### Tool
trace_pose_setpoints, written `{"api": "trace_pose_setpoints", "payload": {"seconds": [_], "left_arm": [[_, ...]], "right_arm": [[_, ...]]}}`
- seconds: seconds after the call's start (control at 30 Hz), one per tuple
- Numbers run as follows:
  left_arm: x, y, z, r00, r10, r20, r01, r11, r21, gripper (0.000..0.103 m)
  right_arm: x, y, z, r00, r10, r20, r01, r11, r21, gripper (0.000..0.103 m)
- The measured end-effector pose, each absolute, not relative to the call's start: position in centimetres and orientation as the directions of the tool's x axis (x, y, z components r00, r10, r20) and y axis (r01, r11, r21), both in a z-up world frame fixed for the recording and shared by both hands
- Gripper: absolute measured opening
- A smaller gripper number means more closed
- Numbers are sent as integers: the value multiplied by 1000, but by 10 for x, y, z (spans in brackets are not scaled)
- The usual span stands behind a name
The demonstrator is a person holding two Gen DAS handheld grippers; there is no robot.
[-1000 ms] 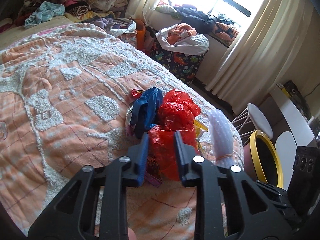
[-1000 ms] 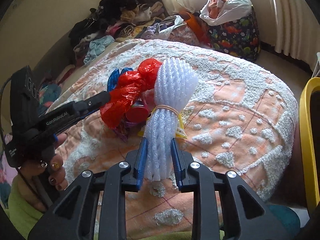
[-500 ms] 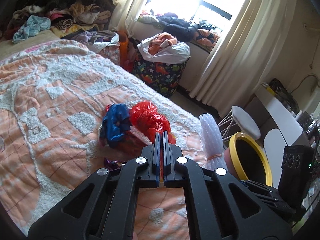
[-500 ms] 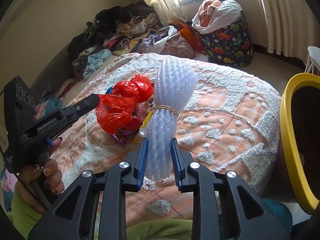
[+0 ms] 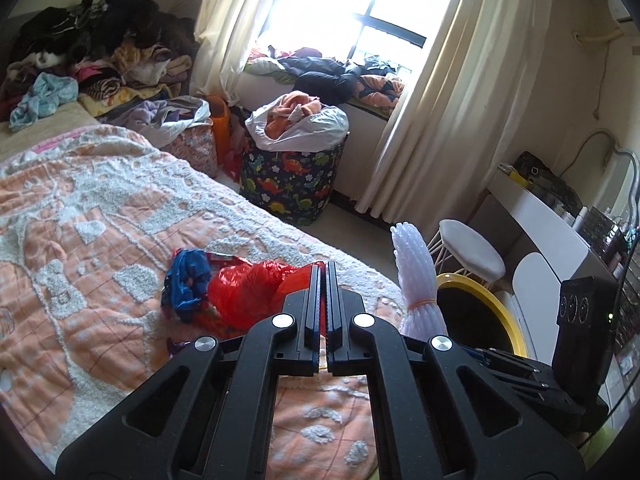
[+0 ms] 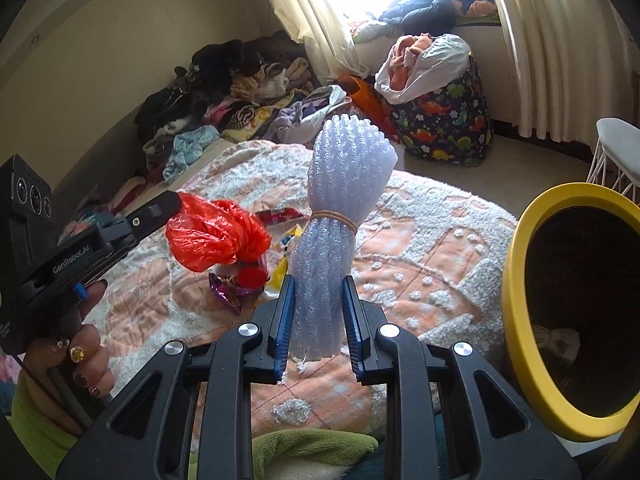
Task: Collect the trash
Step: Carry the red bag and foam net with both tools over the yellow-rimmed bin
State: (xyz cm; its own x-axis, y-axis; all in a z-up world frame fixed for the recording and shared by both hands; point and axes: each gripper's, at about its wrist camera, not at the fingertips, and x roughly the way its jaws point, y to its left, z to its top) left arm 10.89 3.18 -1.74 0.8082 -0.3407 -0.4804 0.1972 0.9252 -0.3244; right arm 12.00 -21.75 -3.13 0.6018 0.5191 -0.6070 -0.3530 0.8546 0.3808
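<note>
You are in the carrying step: both grippers hold trash lifted off the bed, and the next move, as I judge it, is to bring each load over the yellow bin and let go.

Your right gripper is clamped on the lower end of a white foam-net bundle, which stands upright between the jaws with a rubber band around its middle. The bin's open mouth sits just to the right of this gripper, tilted towards you, so the foam needs only a short swing right and a release above the opening.

Your left gripper is clenched tight, jaws pressed together, on a corner of the red plastic bag; the bag hangs from its tip, clear of the bed. The bin lies further right of it, beyond the foam bundle, so clear that bundle on the way.

More trash remains on the bed ahead of the left gripper: a blue bag and small wrappers under the red bag.

In the left wrist view the jaws hide how much of the red bag is pinched. The bin's lower rim is cut off, its inside is dark, and something pale at its bottom is hard to make out.
</note>
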Motion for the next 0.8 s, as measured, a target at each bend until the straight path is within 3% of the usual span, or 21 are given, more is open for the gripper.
{"api": "trace_pose_setpoints", "payload": {"seconds": [0.8], "left_arm": [[107, -37, 20, 808, -393, -440, 303, 916, -262, 0]], "right_arm": [[119, -308, 10, 719, 481, -502, -294, 865, 407, 23]]}}
